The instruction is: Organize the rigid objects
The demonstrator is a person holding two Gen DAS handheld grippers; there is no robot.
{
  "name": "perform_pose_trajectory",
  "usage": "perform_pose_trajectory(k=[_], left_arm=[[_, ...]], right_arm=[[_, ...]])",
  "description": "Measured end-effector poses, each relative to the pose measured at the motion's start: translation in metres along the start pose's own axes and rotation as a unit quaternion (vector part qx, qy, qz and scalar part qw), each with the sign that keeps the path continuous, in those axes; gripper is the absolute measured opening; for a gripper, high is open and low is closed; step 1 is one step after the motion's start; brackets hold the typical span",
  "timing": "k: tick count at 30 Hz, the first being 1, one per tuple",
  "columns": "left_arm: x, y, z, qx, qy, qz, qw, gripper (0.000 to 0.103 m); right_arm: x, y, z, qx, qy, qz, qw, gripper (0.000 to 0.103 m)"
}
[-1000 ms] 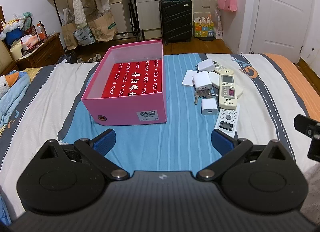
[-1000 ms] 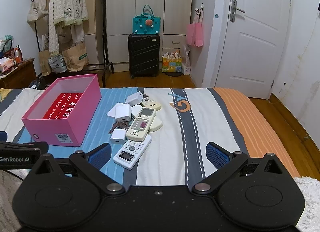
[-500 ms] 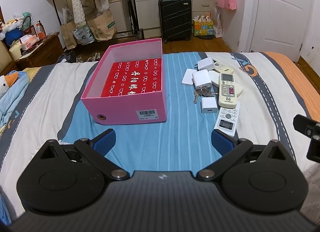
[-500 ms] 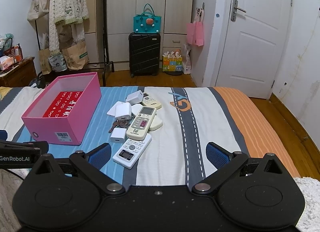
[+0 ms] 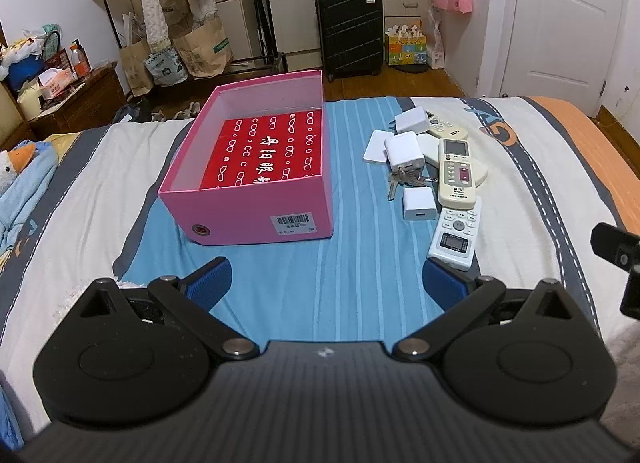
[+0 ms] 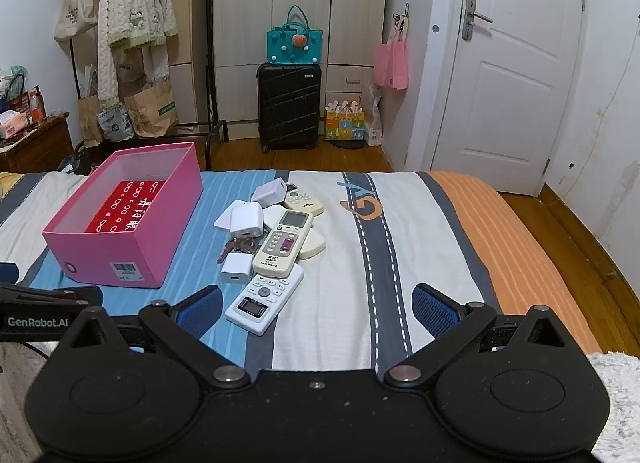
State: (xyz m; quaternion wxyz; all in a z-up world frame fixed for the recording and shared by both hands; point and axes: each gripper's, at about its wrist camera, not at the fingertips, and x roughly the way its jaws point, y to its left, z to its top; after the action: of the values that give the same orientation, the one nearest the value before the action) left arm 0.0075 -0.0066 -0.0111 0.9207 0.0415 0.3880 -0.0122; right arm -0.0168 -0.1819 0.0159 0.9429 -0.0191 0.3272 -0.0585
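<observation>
A pink box [image 5: 256, 179] sits open on the bed [image 5: 360, 303], blue stripe bare along its right wall. Just beyond that strip lies a cluster of remotes [image 6: 280, 251], white chargers [image 6: 246, 221] and keys [image 6: 236, 247], touching and overlapping. Both the left claw [image 5: 326, 279] and right claw [image 6: 316, 303] gape wide, holding nothing, over bare bedding near the bed's near edge.
</observation>
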Motion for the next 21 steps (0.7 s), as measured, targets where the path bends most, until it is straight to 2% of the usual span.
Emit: perform_pose_trajectory(k=[4,7,10,15,21], left_arm=[[0.002,0.001,0.003,0.004,0.005,0.002,1.0000,0.103],[0.002,0.005,0.011,0.017,0.014,-0.014,0.9997,0.103],[-0.003,0.019,0.030,0.022,0.017,-0.051,0.9983,0.103],[-0.015,0.050,0.070,0.028,-0.011,-0.057,0.9980,0.103],[-0.015,0.081,0.121,0.046,-0.025,-0.065,0.9965,0.103]], right_arm=[[0.003,-0.002,0.002,0.004,0.004,0.012,1.000,0.102],[0.005,-0.007,0.008,0.021,0.002,0.053,0.998,0.102],[0.006,-0.010,0.020,0.017,-0.015,0.106,0.994,0.102],[0.017,-0.015,0.044,0.011,-0.035,0.142,0.989,0.102],[0.051,-0.008,0.073,-0.003,0.014,0.169,0.985,0.102]])
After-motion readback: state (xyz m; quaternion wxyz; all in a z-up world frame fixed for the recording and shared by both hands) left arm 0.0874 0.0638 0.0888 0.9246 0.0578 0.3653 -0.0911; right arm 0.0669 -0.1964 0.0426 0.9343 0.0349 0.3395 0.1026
